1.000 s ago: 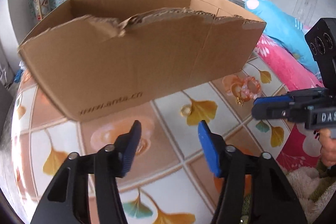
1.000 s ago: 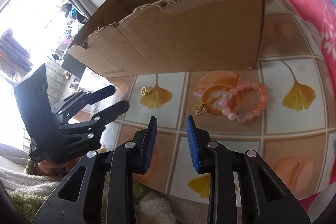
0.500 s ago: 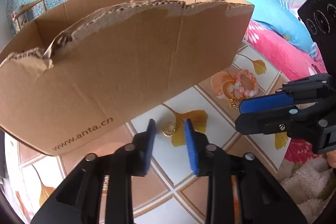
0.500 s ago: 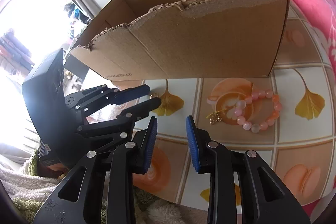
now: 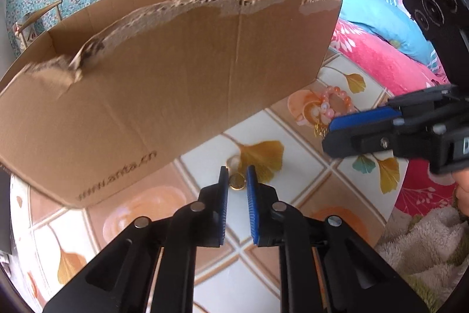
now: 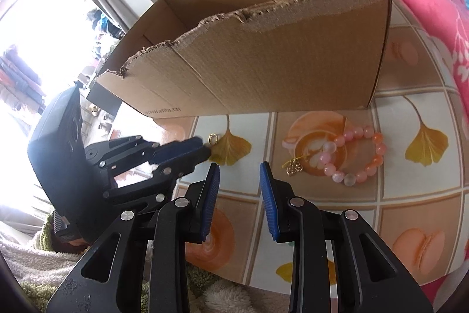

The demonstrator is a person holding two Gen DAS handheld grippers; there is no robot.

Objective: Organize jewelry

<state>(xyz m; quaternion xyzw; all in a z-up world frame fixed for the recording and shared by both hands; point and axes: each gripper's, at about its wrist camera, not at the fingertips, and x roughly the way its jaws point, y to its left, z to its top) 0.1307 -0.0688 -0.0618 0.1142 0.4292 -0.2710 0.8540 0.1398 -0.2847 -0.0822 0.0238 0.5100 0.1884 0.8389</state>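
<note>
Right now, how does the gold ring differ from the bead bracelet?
The gold ring is small, plain metal, and sits between the left gripper's nearly closed fingers. The bead bracelet is a larger loop of pink beads with a gold charm, and no gripper touches it. Both are outside the cardboard box.

The left claw (image 5: 236,176) is reaching low and forward, its blue pads (image 5: 223,189) standing narrowly apart. The right claw (image 6: 239,172) is hovering just beside it on its right, level, with its pads (image 6: 267,184) spread wider and gripping nothing.
</note>
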